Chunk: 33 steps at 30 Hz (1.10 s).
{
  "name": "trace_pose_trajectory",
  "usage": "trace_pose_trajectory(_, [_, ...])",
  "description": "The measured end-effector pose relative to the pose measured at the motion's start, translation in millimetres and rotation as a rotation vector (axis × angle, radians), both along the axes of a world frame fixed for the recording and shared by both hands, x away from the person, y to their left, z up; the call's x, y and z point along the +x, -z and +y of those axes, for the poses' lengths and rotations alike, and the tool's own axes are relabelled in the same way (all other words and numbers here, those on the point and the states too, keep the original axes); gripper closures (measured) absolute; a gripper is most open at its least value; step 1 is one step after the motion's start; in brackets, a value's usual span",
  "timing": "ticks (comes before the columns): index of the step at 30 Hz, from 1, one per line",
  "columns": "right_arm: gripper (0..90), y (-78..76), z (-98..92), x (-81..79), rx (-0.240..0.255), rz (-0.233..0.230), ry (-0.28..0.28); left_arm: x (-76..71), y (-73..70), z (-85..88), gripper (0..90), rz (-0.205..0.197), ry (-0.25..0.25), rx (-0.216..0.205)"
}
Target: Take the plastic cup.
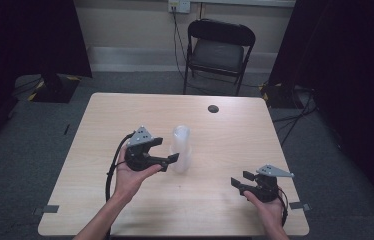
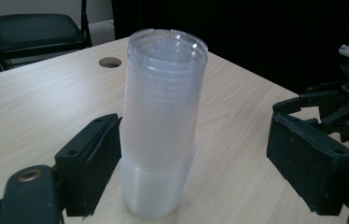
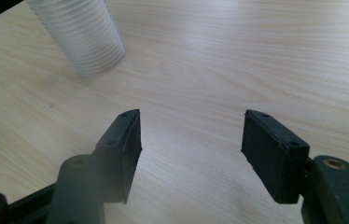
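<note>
From above, a clear cup stack point(image 1: 180, 148) stands mid-table point(image 1: 125, 107), bare wood around it, well in from every edge. The left gripper point(image 1: 168, 151) sits beside it, the right gripper point(image 1: 239, 179) near the front right corner. Left gripper view: jaws wide, one touching the ribbed, frosted stack point(image 2: 161, 126), the other apart. Right gripper view: jaws open on nothing, the stack point(image 3: 81, 35) blurred, its top cut off.

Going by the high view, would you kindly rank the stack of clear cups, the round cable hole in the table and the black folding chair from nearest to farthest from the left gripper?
1. Stack of clear cups: right beside the left gripper, at its jaws.
2. Round cable hole: farther back on the table, toward the right.
3. Black folding chair: on the floor beyond the table's far edge.
</note>
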State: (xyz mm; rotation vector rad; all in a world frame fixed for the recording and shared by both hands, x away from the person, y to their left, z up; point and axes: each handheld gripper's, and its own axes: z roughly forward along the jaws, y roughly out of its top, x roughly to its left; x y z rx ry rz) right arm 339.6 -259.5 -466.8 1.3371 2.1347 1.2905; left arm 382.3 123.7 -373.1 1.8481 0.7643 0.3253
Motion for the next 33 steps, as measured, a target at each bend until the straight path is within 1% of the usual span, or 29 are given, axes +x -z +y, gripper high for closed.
trace_pose_trajectory(2, [37.6,0.3,0.5,0.2,0.000,0.002,-0.001,3.4,-1.7,-2.6,17.7,-0.011,-0.003,-0.004])
trace_pose_trajectory(3, [37.6,0.4,0.6,0.3,-0.001,0.001,-0.003,5.5,-2.9,-3.8,17.7,-0.013,-0.002,0.008])
trace_pose_trajectory(4, [37.5,0.3,0.9,0.3,-0.002,0.000,-0.004,7.4,-3.8,-5.7,17.7,-0.017,-0.010,0.015])
trace_pose_trajectory(7, [37.1,0.4,1.4,0.2,-0.004,-0.003,-0.006,12.9,-5.4,-10.1,17.6,-0.017,0.004,0.020])
trace_pose_trajectory(8, [37.1,0.7,1.6,0.2,-0.004,-0.002,-0.007,14.3,-5.5,-11.4,17.6,-0.027,0.001,0.014])
trace_pose_trajectory(10, [37.1,0.9,1.8,0.3,-0.005,0.001,-0.010,18.3,-5.5,-13.7,17.7,-0.028,0.006,-0.003])
trace_pose_trajectory(13, [37.1,1.2,2.0,0.0,-0.004,0.001,-0.010,25.0,-5.1,-17.1,17.1,-0.028,0.014,0.001])
trace_pose_trajectory(14, [37.1,1.2,2.0,0.0,-0.004,0.001,-0.010,25.0,-5.1,-17.1,16.5,-0.028,0.014,0.001])
trace_pose_trajectory(16, [37.0,1.2,2.8,0.1,-0.004,0.000,-0.014,29.8,-4.1,-20.6,16.3,-0.040,0.004,0.007])
trace_pose_trajectory(19, [37.0,1.7,3.8,0.5,-0.006,0.007,-0.016,37.8,-2.6,-25.9,16.3,-0.040,0.002,0.008])
trace_pose_trajectory(22, [37.0,1.7,3.8,0.0,-0.004,0.007,-0.009,45.1,0.4,-31.6,16.3,-0.016,0.013,0.005])
trace_pose_trajectory(24, [37.0,1.1,2.8,-1.0,-0.001,-0.001,-0.007,47.5,4.5,-34.7,16.4,-0.006,0.018,0.020])
trace_pose_trajectory(25, [37.0,0.9,2.4,-1.2,-0.002,-0.002,-0.006,48.3,7.0,-36.0,17.1,-0.015,0.013,0.031])
trace_pose_trajectory(27, [37.0,1.1,1.5,-1.3,0.001,0.000,-0.005,49.0,8.8,-37.1,18.1,-0.012,0.008,0.029])
trace_pose_trajectory(28, [37.0,1.3,1.1,-1.2,0.000,0.002,-0.005,51.2,12.7,-38.6,18.2,-0.002,0.009,0.025])
trace_pose_trajectory(31, [37.0,1.4,0.5,-1.6,0.001,0.003,-0.004,49.1,16.5,-42.7,20.1,0.009,0.010,0.056])
trace_pose_trajectory(33, [37.0,1.0,0.2,-1.9,0.004,-0.005,-0.006,46.0,17.0,-45.0,19.8,-0.005,0.006,0.089])
